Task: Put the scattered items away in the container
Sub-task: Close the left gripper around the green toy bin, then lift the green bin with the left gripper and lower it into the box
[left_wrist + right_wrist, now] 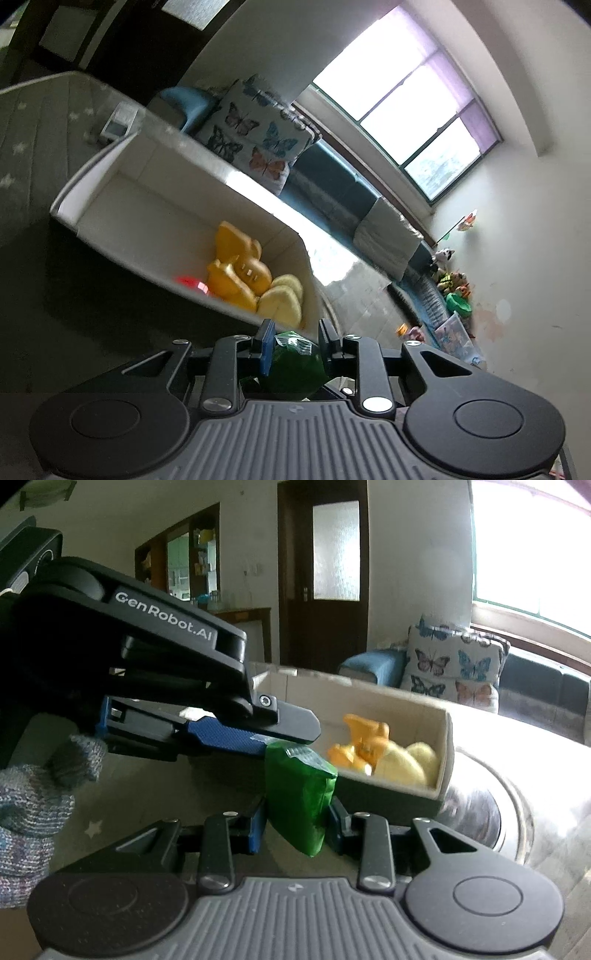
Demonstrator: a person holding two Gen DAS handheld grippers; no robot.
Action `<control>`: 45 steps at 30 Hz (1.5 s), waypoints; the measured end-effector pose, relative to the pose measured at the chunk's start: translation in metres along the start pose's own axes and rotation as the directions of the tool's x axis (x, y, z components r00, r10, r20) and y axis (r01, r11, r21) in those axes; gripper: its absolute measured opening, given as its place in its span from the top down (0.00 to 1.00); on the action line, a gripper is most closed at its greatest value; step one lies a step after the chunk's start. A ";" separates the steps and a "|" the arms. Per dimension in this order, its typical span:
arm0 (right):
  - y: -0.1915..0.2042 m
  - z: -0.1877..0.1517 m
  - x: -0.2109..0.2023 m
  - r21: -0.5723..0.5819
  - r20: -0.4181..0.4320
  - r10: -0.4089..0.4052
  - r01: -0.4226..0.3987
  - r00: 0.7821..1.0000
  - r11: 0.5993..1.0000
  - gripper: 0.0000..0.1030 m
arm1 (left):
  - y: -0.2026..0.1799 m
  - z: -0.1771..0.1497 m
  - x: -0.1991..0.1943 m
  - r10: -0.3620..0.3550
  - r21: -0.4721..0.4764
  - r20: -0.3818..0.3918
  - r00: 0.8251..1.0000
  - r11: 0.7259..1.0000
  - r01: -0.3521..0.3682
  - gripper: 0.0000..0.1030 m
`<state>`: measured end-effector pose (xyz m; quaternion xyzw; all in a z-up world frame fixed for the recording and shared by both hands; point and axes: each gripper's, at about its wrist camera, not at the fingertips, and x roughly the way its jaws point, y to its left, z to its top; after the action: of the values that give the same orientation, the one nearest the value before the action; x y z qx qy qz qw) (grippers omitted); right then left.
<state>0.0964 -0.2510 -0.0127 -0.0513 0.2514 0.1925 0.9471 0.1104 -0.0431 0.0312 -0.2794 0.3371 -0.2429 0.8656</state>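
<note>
Both grippers pinch one green packet (299, 797) beside the container (445, 753). Left gripper (284, 740) reaches sideways over the right gripper (295, 830), seemingly gripping its top edge.

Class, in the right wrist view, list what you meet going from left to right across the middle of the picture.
Gloved hand → left claw → green packet → orange toy → yellow pieces → butterfly cushion.
</note>
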 end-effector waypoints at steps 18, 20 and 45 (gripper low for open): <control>-0.017 0.046 0.057 -0.031 0.027 -0.049 0.050 0.998 0.998 0.68 | 0.010 0.051 0.031 0.015 0.010 0.084 0.996 1.000 -0.015 0.74; -0.016 0.045 0.065 -0.040 0.013 -0.052 0.052 0.999 0.998 0.68 | 0.017 0.053 0.034 0.027 0.000 0.078 0.997 1.000 -0.027 0.73; -0.016 0.033 0.050 -0.026 0.003 -0.067 0.067 0.998 0.997 0.56 | 0.039 0.036 0.022 0.090 -0.048 0.052 0.995 0.995 -0.088 0.72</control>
<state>0.1575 -0.2426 -0.0085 -0.0718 0.2459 0.1640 0.9526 0.1596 -0.0170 0.0184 -0.2903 0.3314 -0.1885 0.8777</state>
